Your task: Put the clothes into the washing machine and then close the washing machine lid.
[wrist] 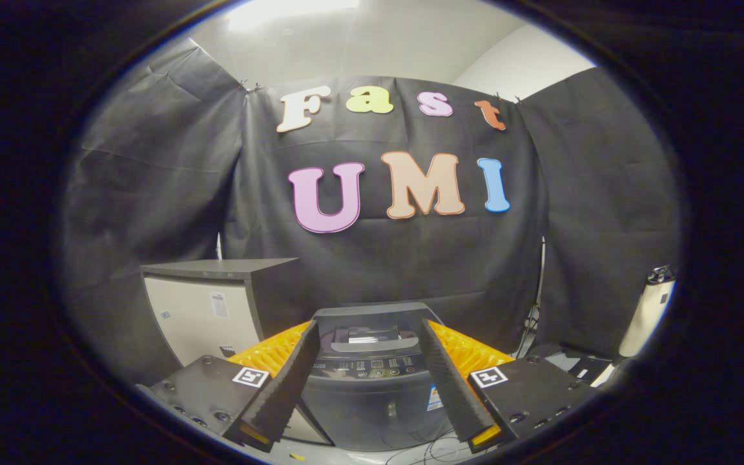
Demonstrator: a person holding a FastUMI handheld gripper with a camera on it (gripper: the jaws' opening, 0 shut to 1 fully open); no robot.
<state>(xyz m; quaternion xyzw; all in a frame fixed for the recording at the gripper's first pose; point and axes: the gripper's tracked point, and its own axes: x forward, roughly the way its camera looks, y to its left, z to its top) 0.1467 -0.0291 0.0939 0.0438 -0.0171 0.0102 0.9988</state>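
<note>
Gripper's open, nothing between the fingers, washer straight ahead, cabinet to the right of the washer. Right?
One thing is off: the cabinet stands to the left of the washer, not the right. The rest holds in the gripper view: the gripper is open, its fingers hold nothing, and the washer sits straight ahead, seen between them.

Your gripper (pixel 369 336) has its fingers spread wide with nothing between them, so the way straight ahead to the washing machine (pixel 372 381) is open air. The lid (pixel 372 336) lies flat over the top, so that blocks the way into the tub. A cabinet (pixel 217 310) crowds the left side just beside the machine, and cables (pixel 423 449) trail on the floor in front.
</note>
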